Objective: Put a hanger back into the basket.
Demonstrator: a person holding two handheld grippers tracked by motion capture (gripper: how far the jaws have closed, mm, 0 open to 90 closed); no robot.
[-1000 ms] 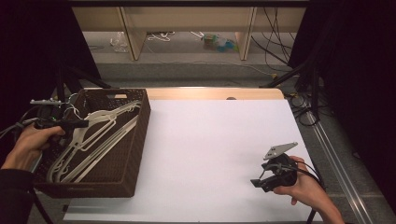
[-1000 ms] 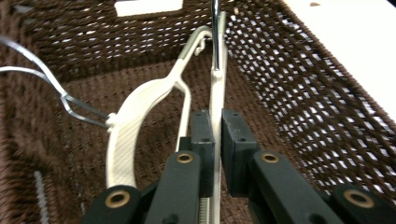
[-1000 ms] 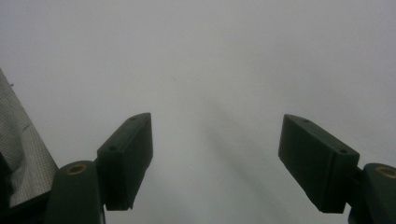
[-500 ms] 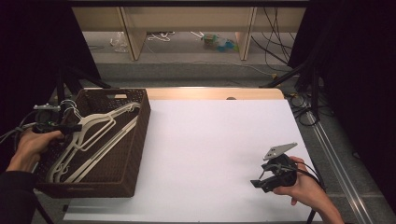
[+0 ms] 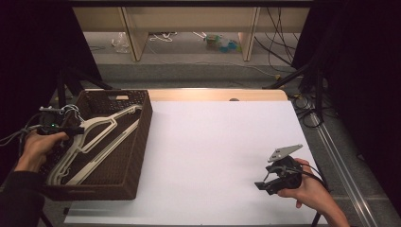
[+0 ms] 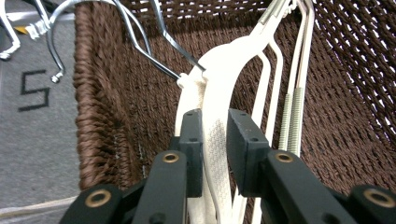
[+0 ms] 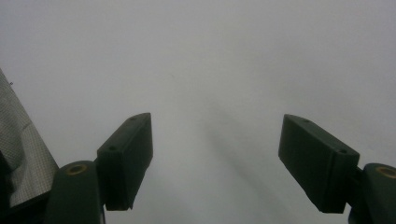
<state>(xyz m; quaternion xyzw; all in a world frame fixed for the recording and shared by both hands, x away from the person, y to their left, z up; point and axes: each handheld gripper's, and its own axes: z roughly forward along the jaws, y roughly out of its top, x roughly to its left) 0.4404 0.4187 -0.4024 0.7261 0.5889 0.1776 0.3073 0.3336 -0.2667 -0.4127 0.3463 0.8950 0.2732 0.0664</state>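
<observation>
In the high view, the left gripper (image 5: 71, 131) is reaching over the left wall of the brown wicker basket (image 5: 137, 151), which is standing on the left end of the white table (image 5: 213, 156); the left hand (image 5: 40, 146) is covering most of the tool, so its jaws are hard to make out there. The cream hangers (image 5: 94, 142) are lying stacked and overlapping in the basket, and their exact number cannot be told. The right gripper (image 5: 265, 182) is resting low over the table near its right front corner, well apart from the basket, with the right hand (image 5: 309, 189) partly cut off by the bottom edge. In the left gripper view, the jaws are standing either side of the upper arm of one cream hanger (image 6: 217, 140); they have just been opening, a narrow gap is showing at the right pad, and the strip is lying between the pads rather than being clamped. The metal hooks (image 6: 154, 42) are running out past the basket rim, their tips partly cut off by the top edge. In the right gripper view, the jaws are standing wide apart with nothing between them, over the bare table (image 7: 210, 70); a grey mesh surface (image 7: 23, 158) at the left edge is cut off and cannot be identified.
</observation>
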